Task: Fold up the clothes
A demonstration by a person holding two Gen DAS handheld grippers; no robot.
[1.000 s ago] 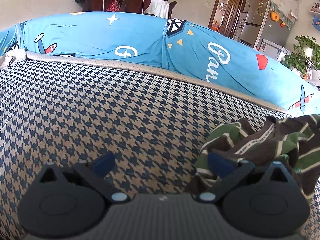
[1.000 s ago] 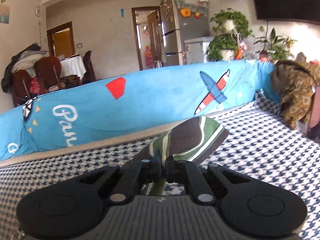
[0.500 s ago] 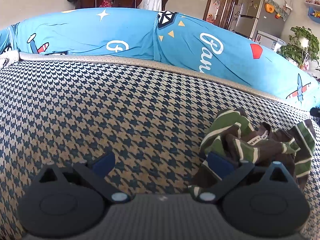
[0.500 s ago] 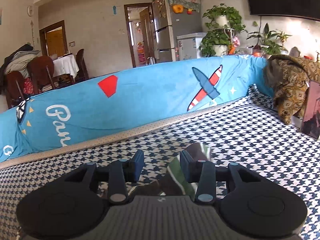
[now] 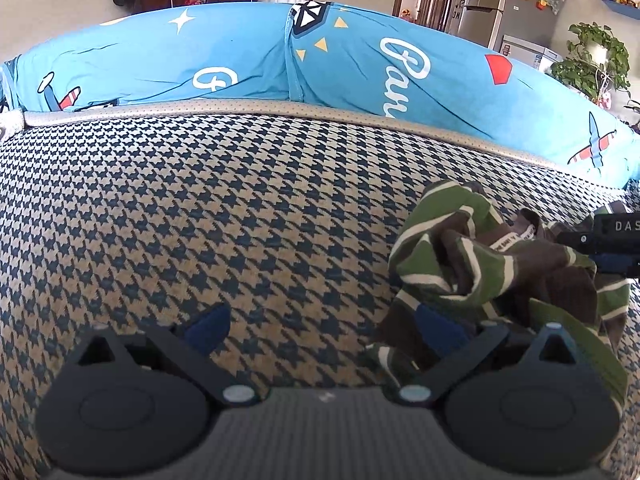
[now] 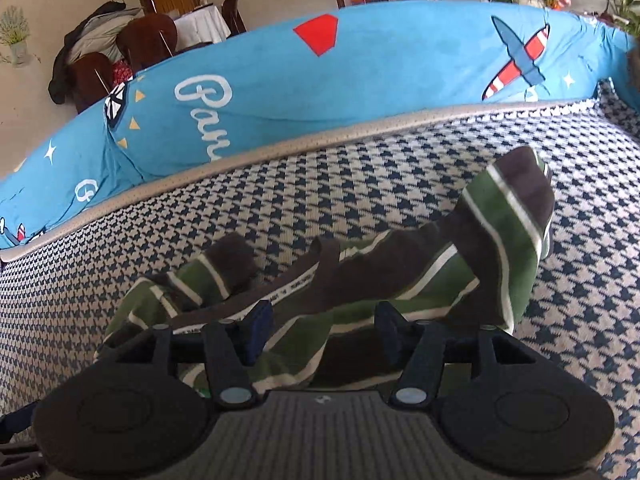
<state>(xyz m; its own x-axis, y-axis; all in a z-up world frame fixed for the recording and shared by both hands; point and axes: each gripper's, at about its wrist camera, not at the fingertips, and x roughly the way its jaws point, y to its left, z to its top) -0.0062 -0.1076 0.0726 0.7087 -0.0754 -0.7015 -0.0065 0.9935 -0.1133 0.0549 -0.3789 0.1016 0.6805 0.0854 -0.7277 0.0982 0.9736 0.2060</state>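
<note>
Closest to the left wrist camera, the left tongs point(image 5: 322, 322) hover low over a houndstooth sofa seat point(image 5: 200, 208), jaws spread wide with nothing between them; the blue pad of the right-hand finger point(image 5: 438, 326) touches the edge of a crumpled striped garment point(image 5: 480, 264) in green, brown and white. Closest to the right wrist camera, the right tongs point(image 6: 320, 330) are also spread apart, with the same striped garment point(image 6: 400, 280) lying loose between and under the fingers, not pinched. That garment sits bunched on the seat, to the right of the left tongs, and one banded end point(image 6: 516, 216) rises off the cushion on the far right side. At the right edge of the left view, part of the other black tool point(image 5: 612, 240) juts over the cloth. Beyond the garment runs a pale piped seam point(image 5: 320, 110), then a bright blue cover point(image 6: 360, 80) printed with aeroplanes, stars and white script, draped over the sofa back. Farther away are dining chairs point(image 6: 144, 40) hung with coats, a refrigerator point(image 5: 504, 12), a doorway and leafy potted plants point(image 5: 592, 60).
</note>
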